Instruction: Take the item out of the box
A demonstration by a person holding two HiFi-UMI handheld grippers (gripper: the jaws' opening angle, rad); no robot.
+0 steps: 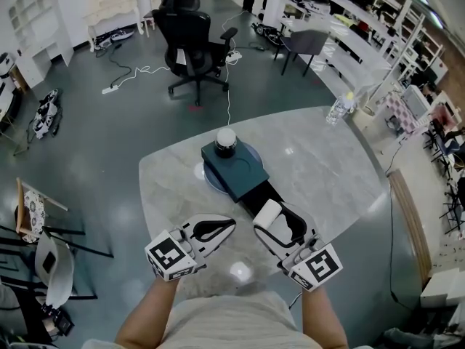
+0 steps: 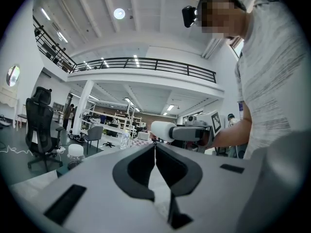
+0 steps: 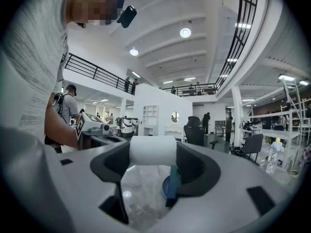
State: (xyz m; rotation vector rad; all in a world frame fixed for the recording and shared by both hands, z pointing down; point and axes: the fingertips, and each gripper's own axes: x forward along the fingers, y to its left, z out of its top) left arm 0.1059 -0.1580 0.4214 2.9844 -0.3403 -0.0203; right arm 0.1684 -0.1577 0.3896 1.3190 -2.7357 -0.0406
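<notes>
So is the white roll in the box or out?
Out: the right gripper clamps the roll above bare table, beside the box.

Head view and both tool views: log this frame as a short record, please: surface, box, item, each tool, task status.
Surface: marble table
Box: dark teal box on a blue plate, black drawer slid out toward the person
On box: white-capped jar
Left tool: shut, empty
Right tool: shut on a white roll, by the drawer's near end
Status: roll looks out of the box, not yet set down
</notes>
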